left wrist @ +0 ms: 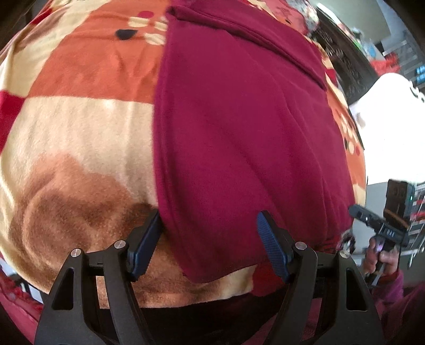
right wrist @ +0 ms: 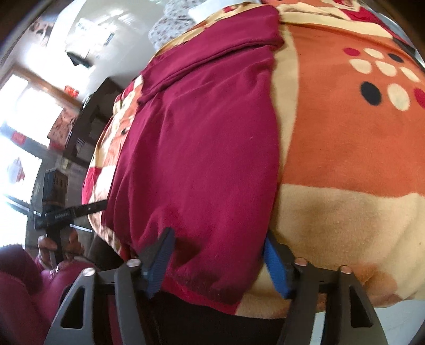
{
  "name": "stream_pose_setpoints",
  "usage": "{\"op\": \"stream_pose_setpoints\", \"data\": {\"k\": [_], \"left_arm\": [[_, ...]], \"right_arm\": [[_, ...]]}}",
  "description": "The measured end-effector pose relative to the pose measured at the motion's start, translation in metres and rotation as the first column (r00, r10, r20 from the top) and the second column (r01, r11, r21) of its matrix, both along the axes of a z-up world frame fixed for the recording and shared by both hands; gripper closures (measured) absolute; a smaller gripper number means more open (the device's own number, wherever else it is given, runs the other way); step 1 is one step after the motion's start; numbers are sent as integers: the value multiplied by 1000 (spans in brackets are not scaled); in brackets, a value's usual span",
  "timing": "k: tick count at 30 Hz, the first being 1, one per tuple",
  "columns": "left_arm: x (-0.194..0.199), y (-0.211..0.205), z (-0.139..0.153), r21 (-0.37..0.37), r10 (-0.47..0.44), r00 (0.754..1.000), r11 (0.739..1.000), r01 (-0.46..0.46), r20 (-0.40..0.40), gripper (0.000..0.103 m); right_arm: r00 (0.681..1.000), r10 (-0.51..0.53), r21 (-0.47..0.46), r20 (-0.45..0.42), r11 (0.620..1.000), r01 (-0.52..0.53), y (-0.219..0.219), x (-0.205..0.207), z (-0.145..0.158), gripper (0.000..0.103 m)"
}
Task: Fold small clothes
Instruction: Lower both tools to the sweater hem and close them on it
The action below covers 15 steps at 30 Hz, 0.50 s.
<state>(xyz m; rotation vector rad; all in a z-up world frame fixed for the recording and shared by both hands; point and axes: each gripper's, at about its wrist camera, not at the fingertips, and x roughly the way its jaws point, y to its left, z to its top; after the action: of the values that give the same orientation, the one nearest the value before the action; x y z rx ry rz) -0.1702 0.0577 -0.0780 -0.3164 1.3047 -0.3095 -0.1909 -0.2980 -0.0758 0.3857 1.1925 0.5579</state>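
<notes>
A dark red garment (left wrist: 239, 127) lies flat on an orange and cream patterned blanket (left wrist: 79, 119), with a folded band across its far end. My left gripper (left wrist: 209, 220) is open, its blue fingers astride the garment's near left corner, just above the cloth. In the right wrist view the same garment (right wrist: 202, 138) lies ahead, and my right gripper (right wrist: 217, 238) is open astride its near right corner. Each gripper shows at the edge of the other's view, the right one (left wrist: 382, 228) and the left one (right wrist: 61, 212), each held in a hand.
The blanket (right wrist: 345, 132) covers a bed whose near edge runs under both grippers. Dark wooden furniture (left wrist: 342, 61) stands beyond the bed. A grey patterned cloth (right wrist: 172, 24) lies at the bed's far end. A bright window (right wrist: 24, 111) is at the side.
</notes>
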Motion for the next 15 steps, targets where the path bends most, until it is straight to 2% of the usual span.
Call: {"op": "stream_pose_setpoints", "data": {"k": [1, 2, 4, 5, 7, 10, 15], "left_arm": [[1, -1, 0, 3, -10, 1000, 1000, 10, -3, 31], [3, -2, -1, 3, -15, 1000, 1000, 15, -5, 32], [6, -3, 1, -4, -12, 1000, 1000, 12, -4, 66], [8, -4, 0, 2, -14, 1000, 1000, 14, -12, 91], [11, -6, 1, 10, -19, 1000, 1000, 19, -16, 92], [18, -8, 12, 6, -33, 999, 999, 33, 11, 95], [41, -4, 55, -22, -11, 989, 1000, 15, 150, 95]], "right_arm": [[1000, -3, 16, 3, 1000, 3, -1, -1, -1, 52], [1000, -10, 24, 6, 1000, 10, -2, -1, -2, 62], [999, -37, 59, 0, 998, 37, -6, 2, -3, 81], [999, -44, 95, -7, 994, 45, -8, 4, -2, 88], [999, -37, 142, 9, 989, 35, -8, 8, 5, 90], [998, -16, 141, 59, 990, 8, 0, 16, 21, 90], [989, -64, 177, 132, 983, 40, -2, 48, 52, 91]]}}
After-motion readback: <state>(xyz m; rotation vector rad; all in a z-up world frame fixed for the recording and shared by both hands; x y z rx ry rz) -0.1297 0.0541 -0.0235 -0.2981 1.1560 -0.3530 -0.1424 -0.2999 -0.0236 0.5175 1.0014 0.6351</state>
